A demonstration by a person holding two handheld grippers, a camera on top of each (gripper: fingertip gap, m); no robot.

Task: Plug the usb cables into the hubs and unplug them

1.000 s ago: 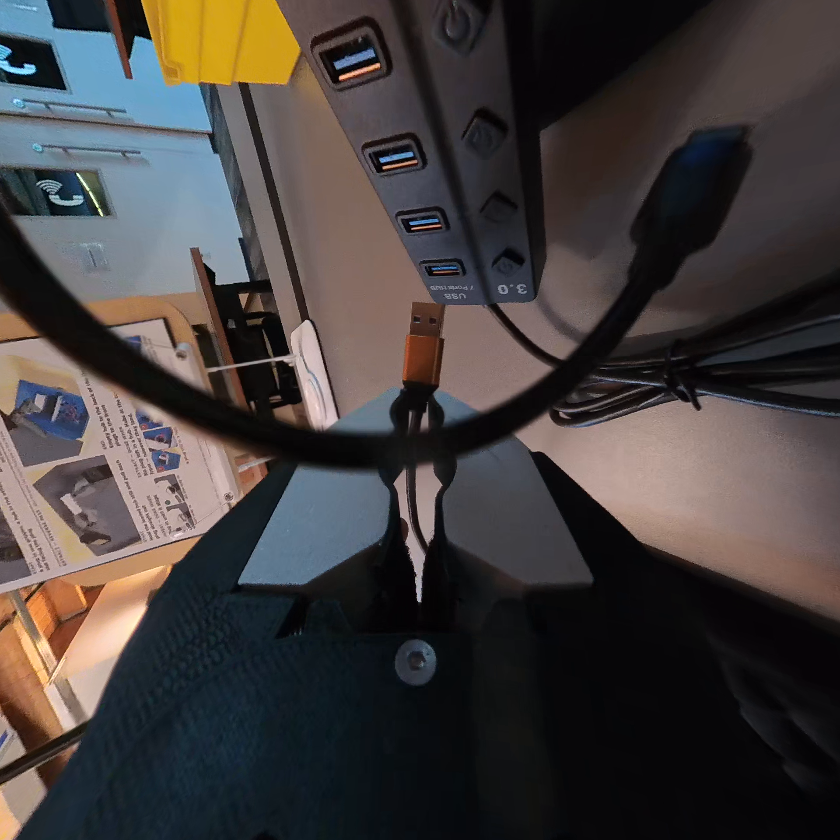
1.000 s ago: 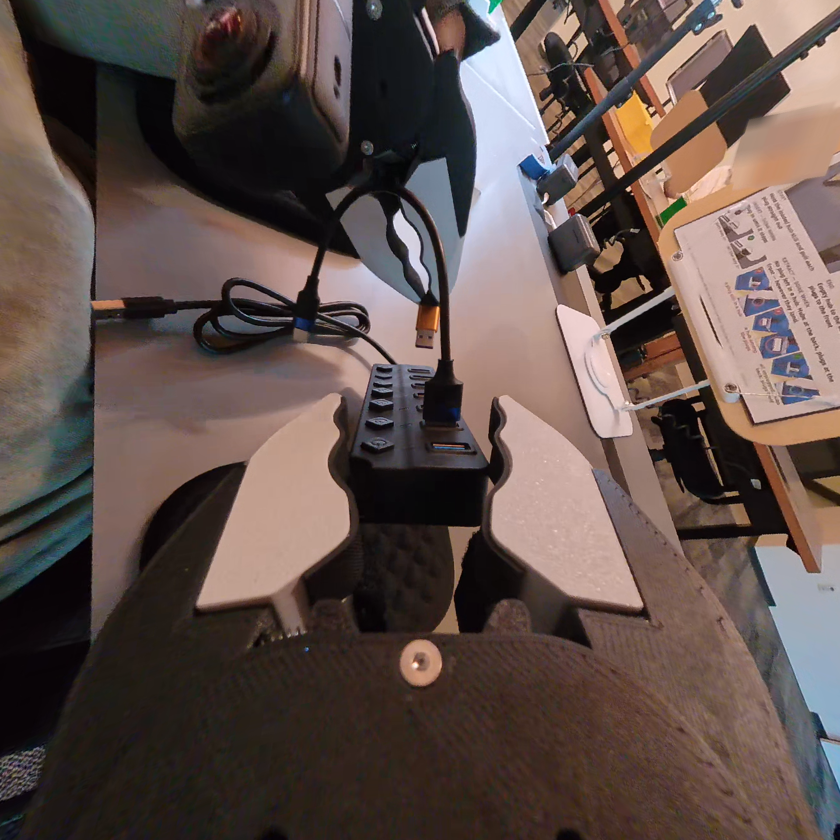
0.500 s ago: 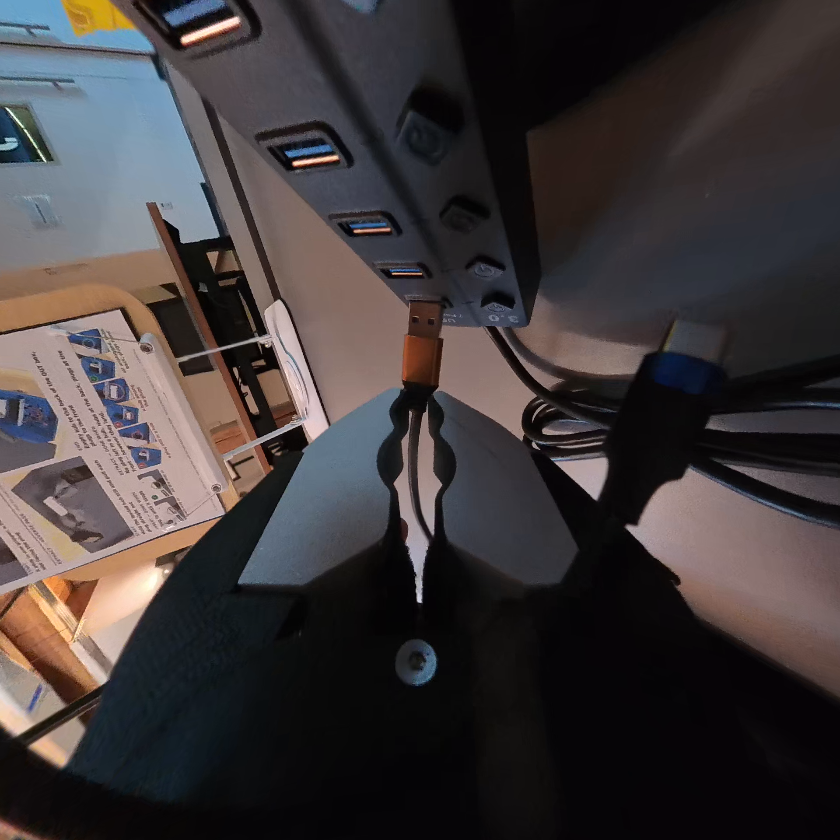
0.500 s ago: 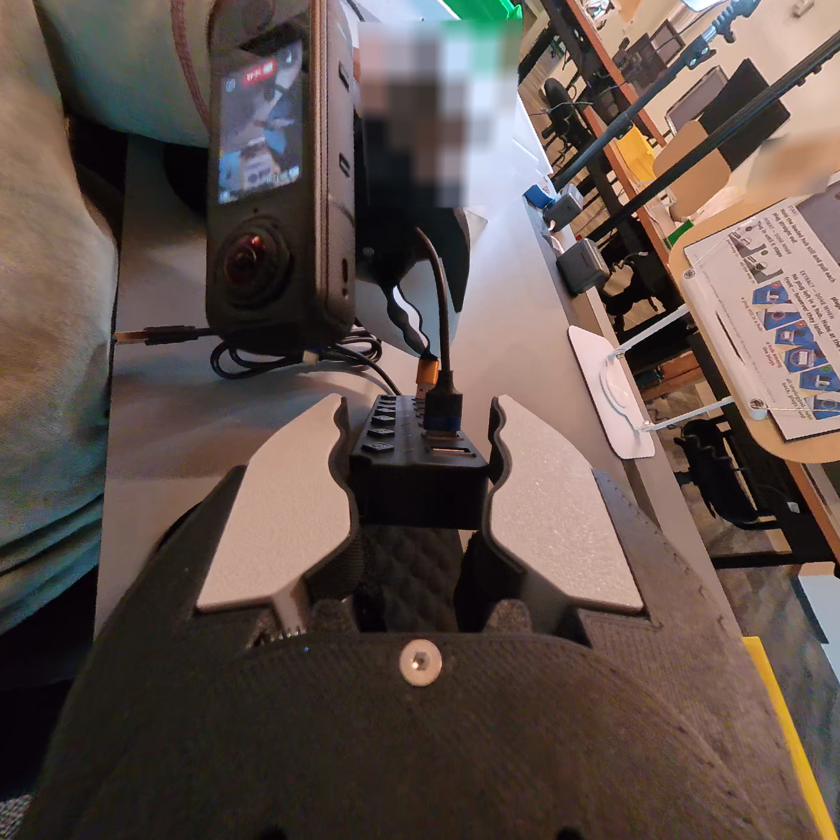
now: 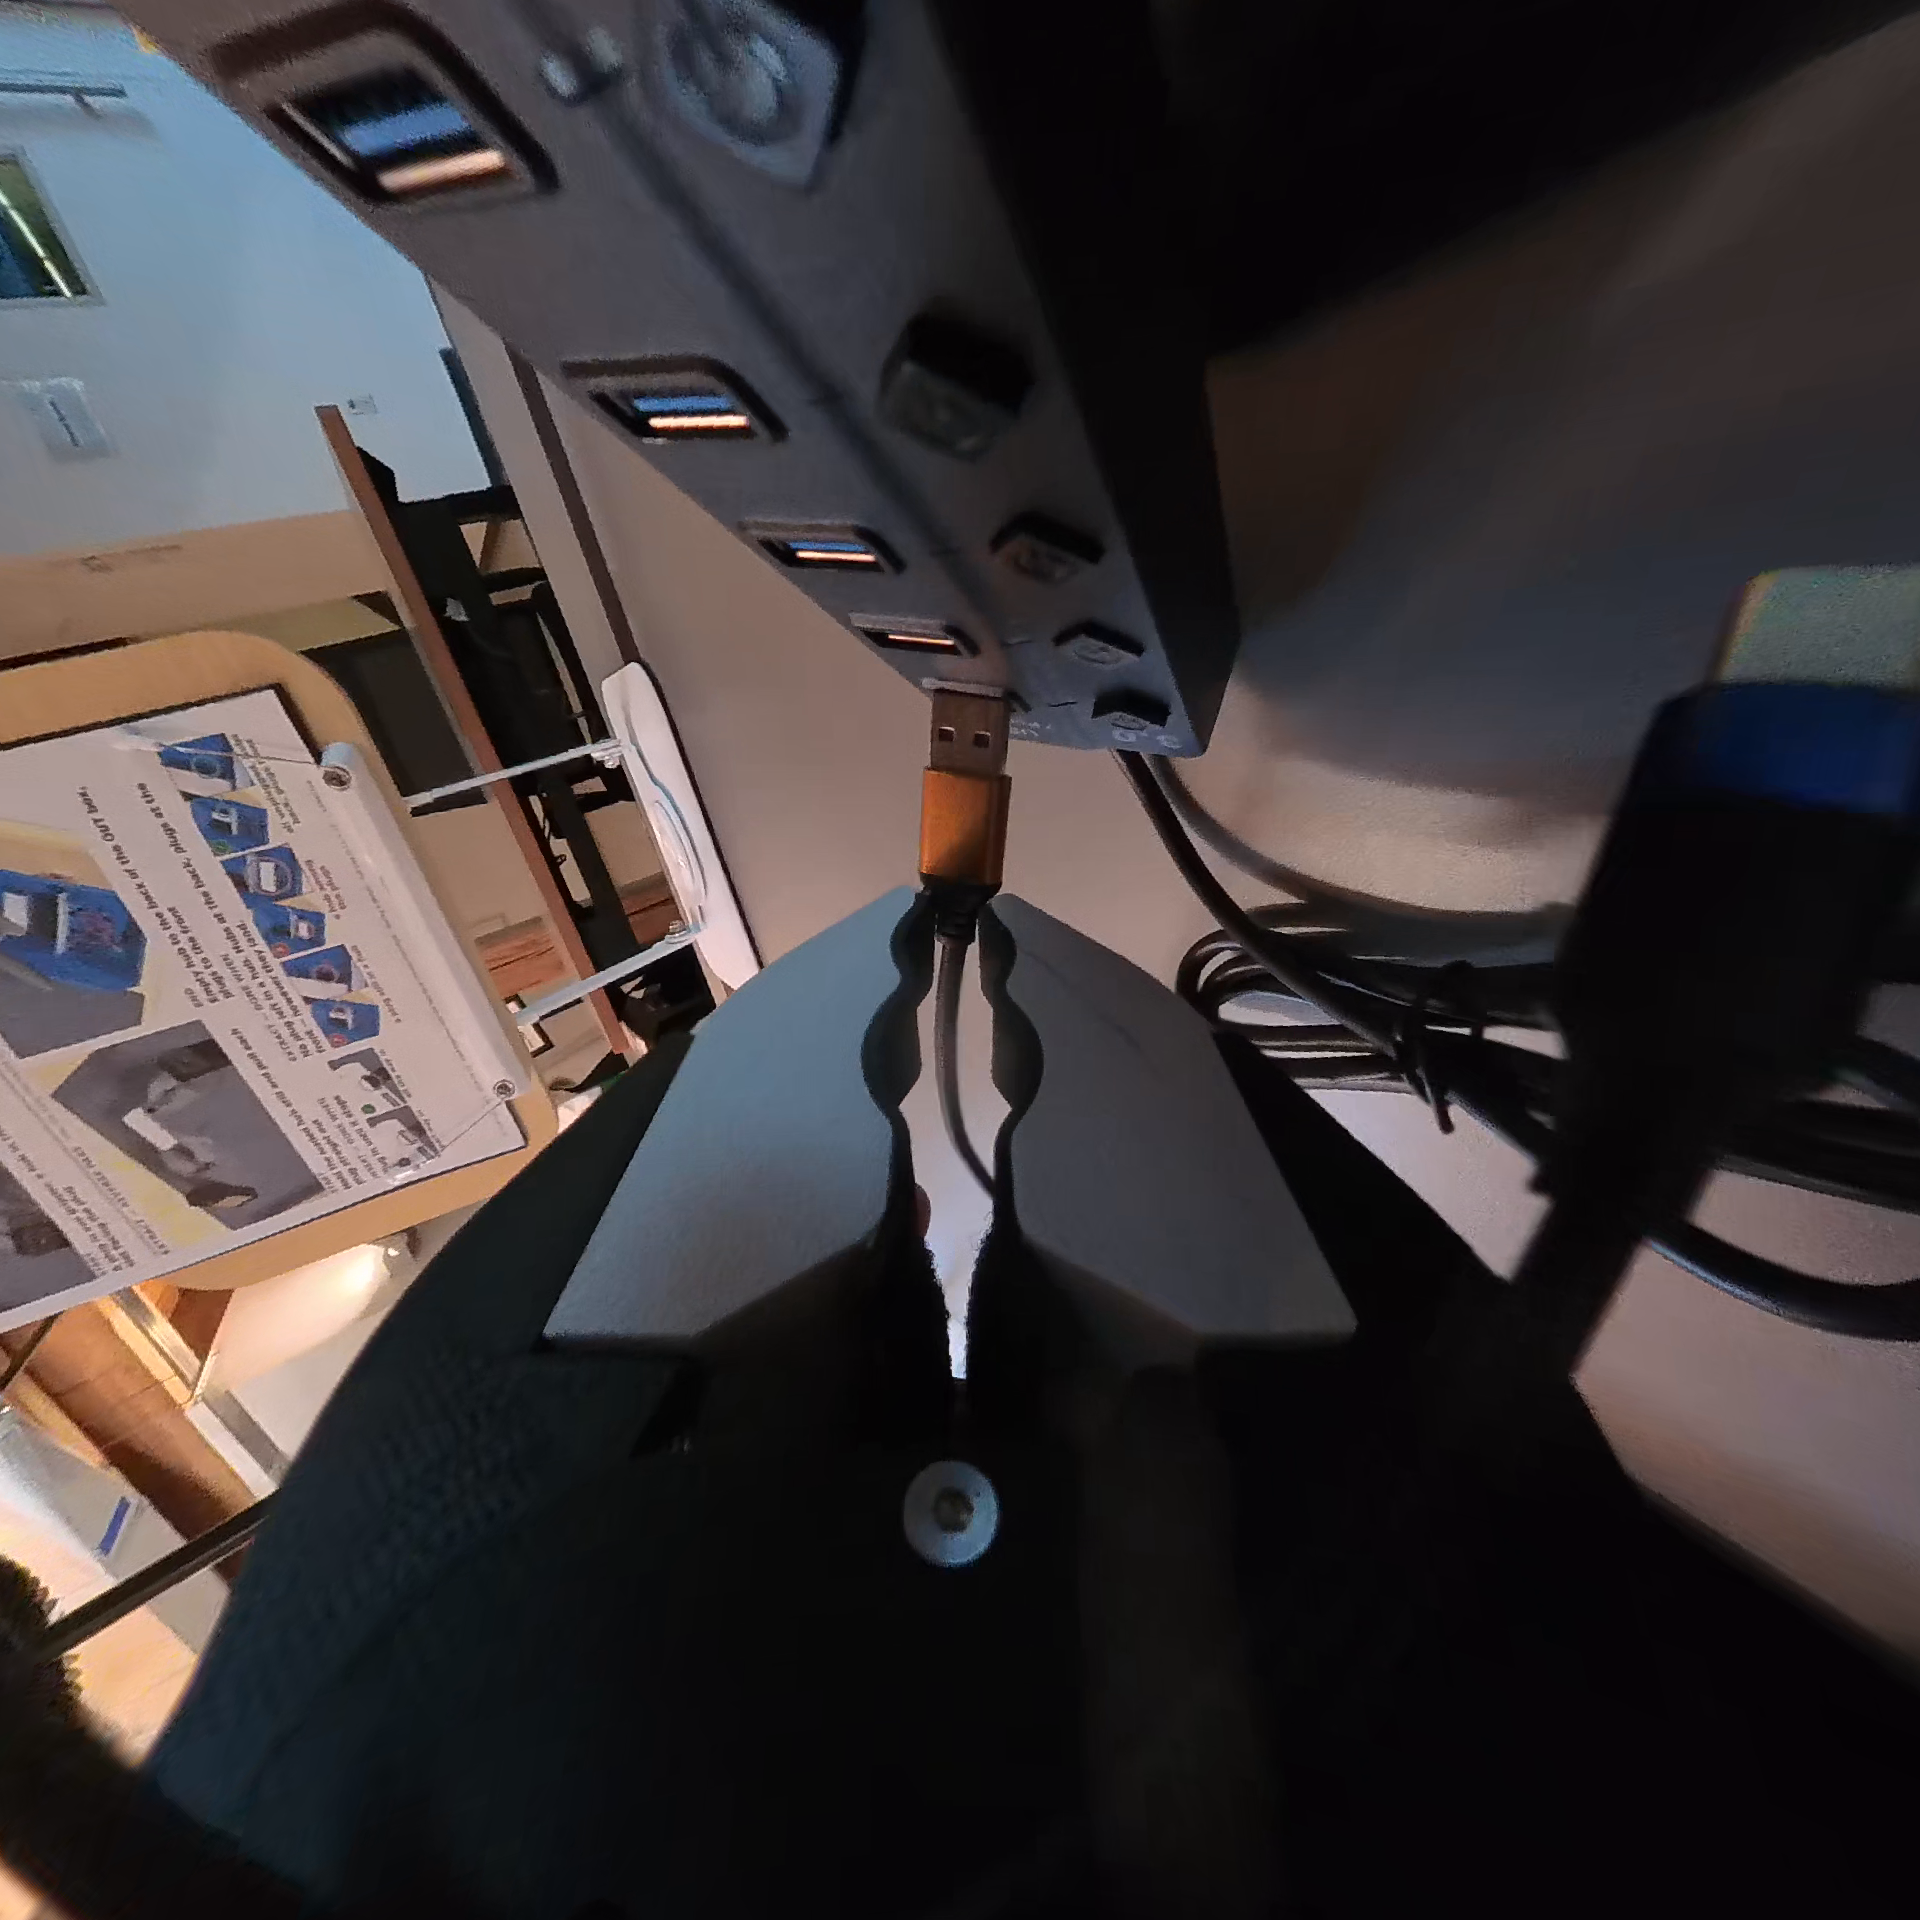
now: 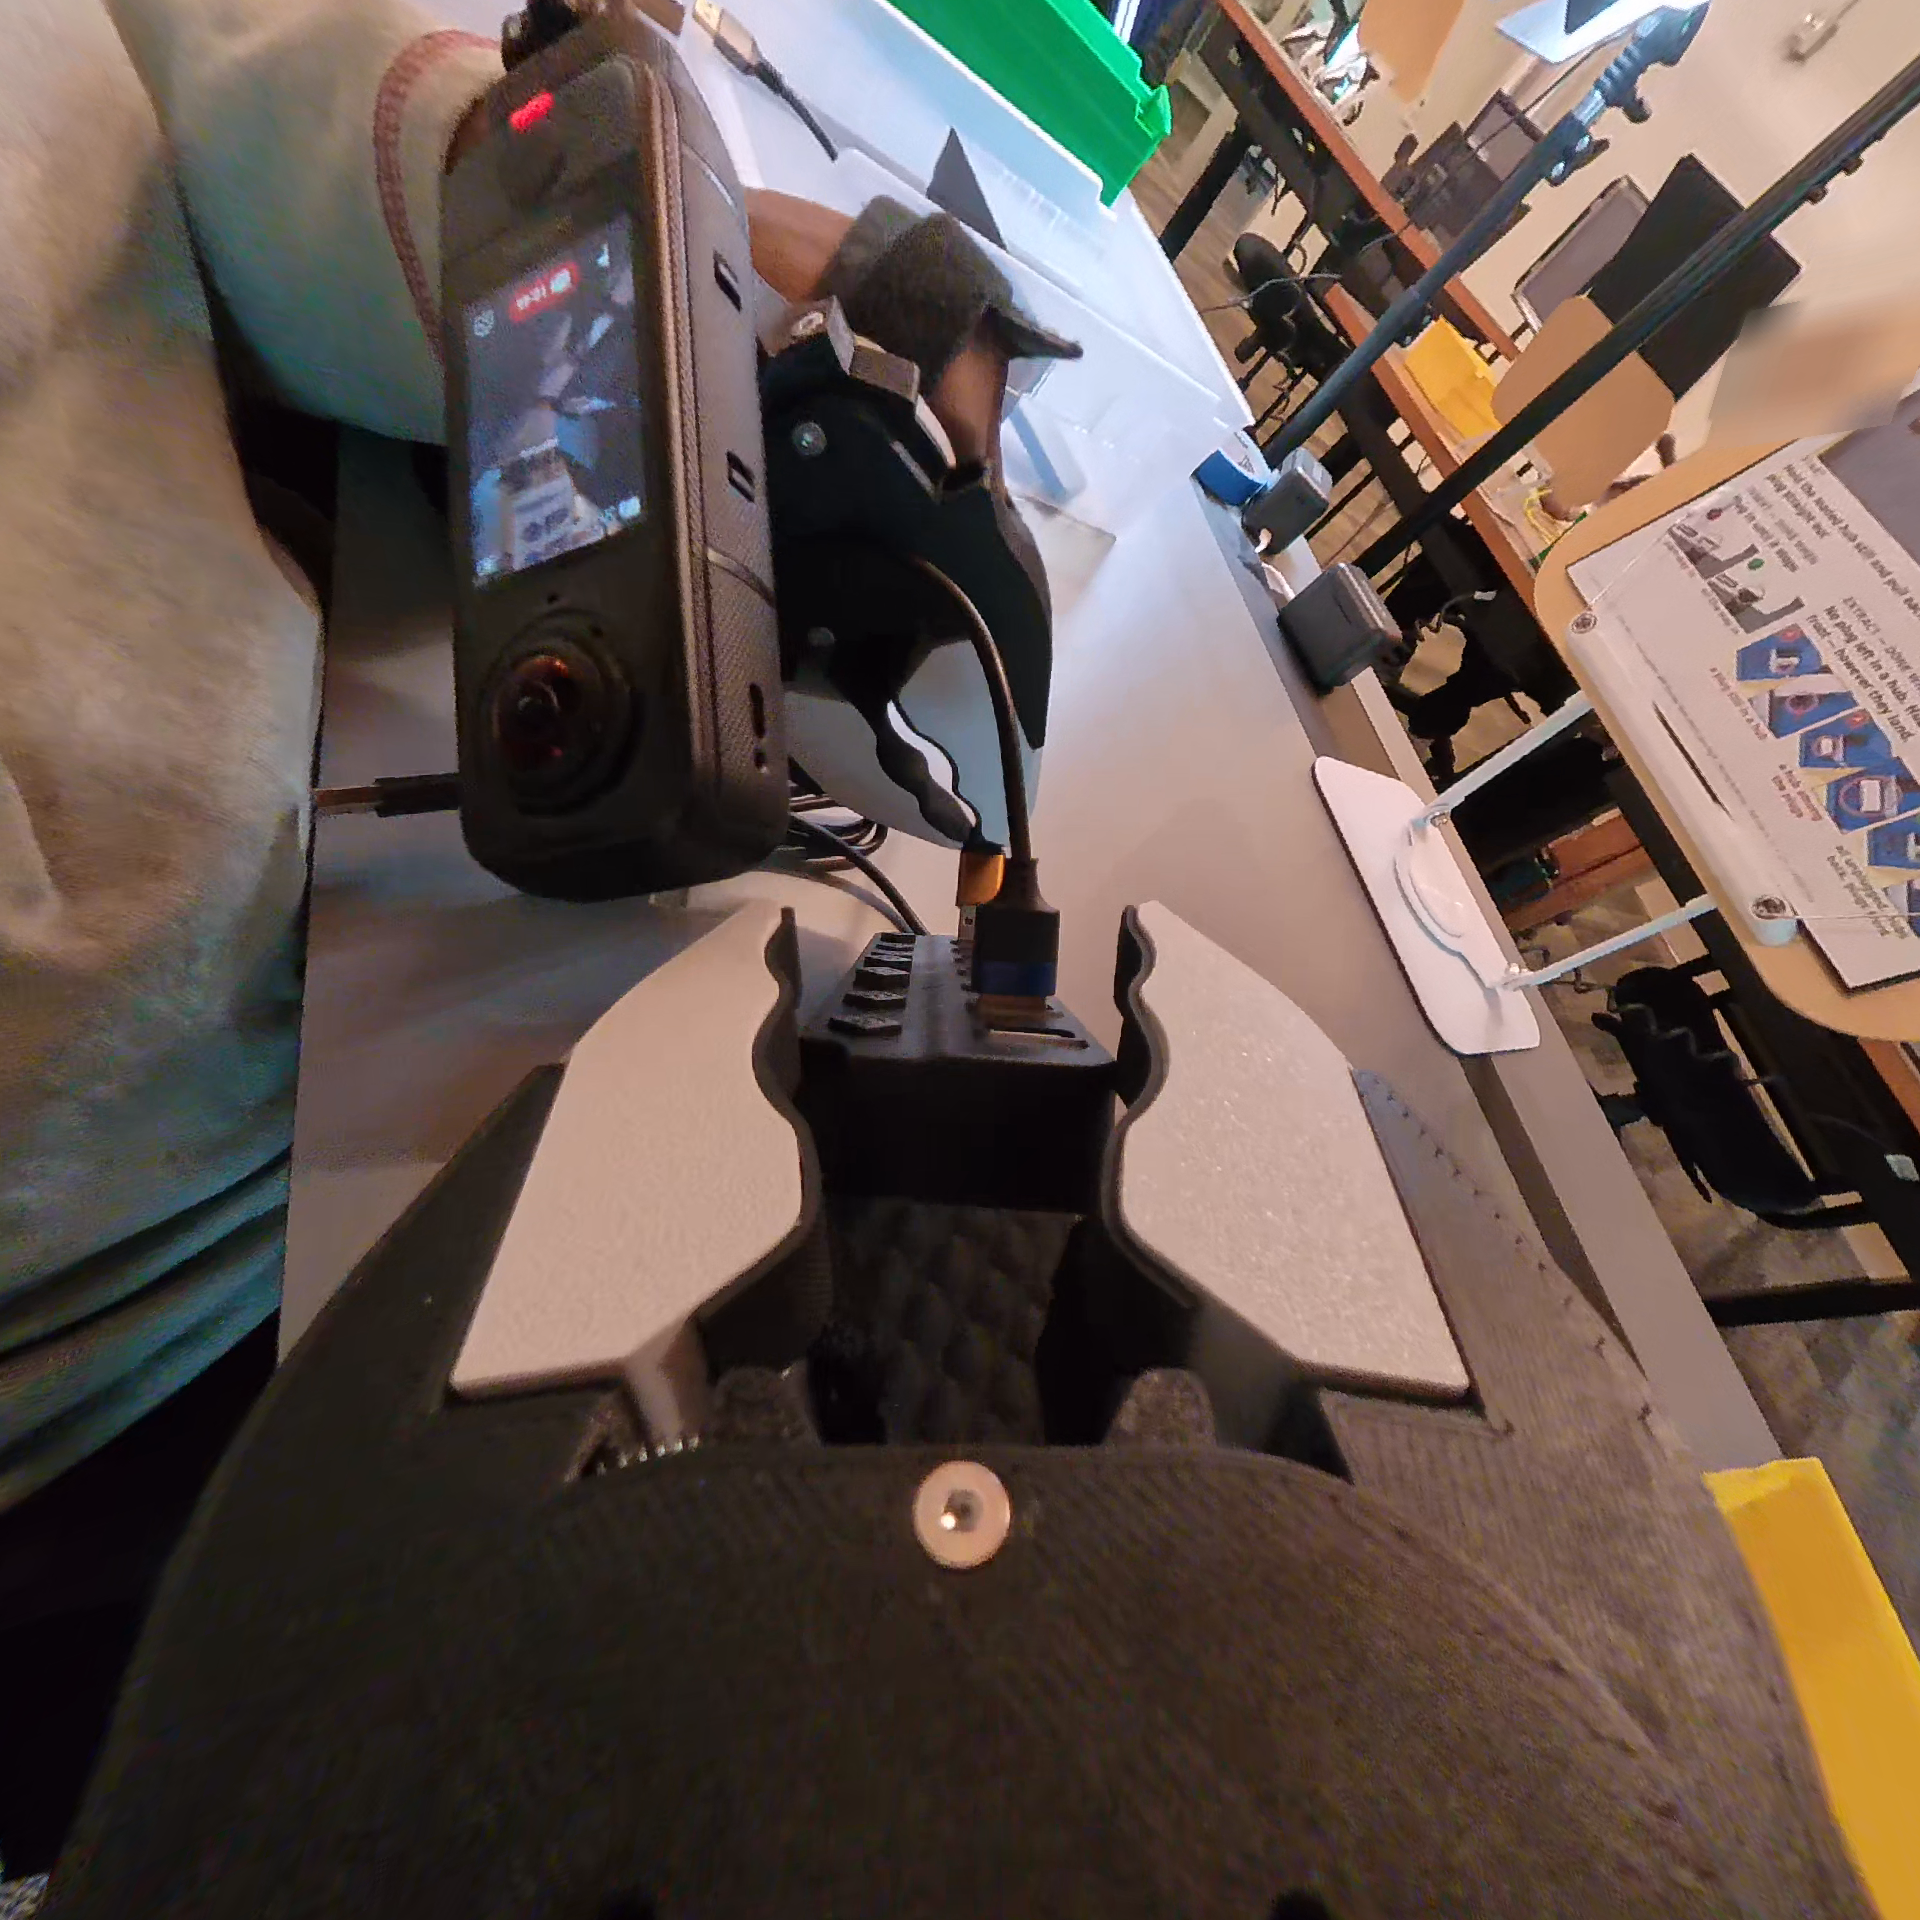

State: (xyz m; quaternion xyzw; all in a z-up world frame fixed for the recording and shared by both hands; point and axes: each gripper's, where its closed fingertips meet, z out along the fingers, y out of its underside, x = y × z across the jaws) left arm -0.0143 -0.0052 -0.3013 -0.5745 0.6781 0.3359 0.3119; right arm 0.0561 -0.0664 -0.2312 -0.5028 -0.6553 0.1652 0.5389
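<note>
The left hand-held gripper (image 5: 954, 914) has its two fingers drawn nearly together, pinching a thin black cable just behind its orange plug (image 5: 961, 821) — the plug sticks straight out past the fingertips. In the right wrist view this same hand-held gripper (image 6: 961, 821) points down from above, a camera mounted on its back. The right hand-held gripper (image 6: 956, 935) lies low and level, its grey fingers (image 6: 665, 1132) spread wide and pressed against both sides of a black hub (image 6: 951, 1091) — clamping it.
</note>
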